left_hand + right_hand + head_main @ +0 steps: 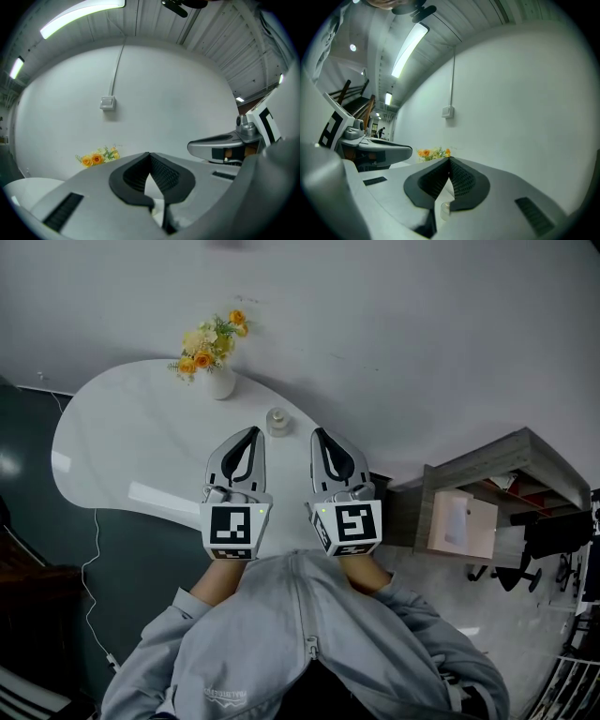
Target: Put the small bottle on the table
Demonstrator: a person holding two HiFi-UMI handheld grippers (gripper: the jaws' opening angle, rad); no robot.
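The small bottle (277,421), clear with a round cap, stands upright on the white table (122,456) near its far edge. It lies just beyond and between my two grippers. The left gripper (249,430) is shut with nothing in it, its tips meeting in the left gripper view (149,153). The right gripper (319,432) is also shut and holds nothing (449,159). Both are held side by side, level, in front of the person's grey jacket. In the right gripper view the bottle's top (445,209) peeks through the gap below the closed tips.
A white vase of yellow and orange flowers (217,352) stands at the table's back, against the white wall. A wooden shelf unit (487,502) stands to the right. A white cable (89,568) runs over the dark floor at the left.
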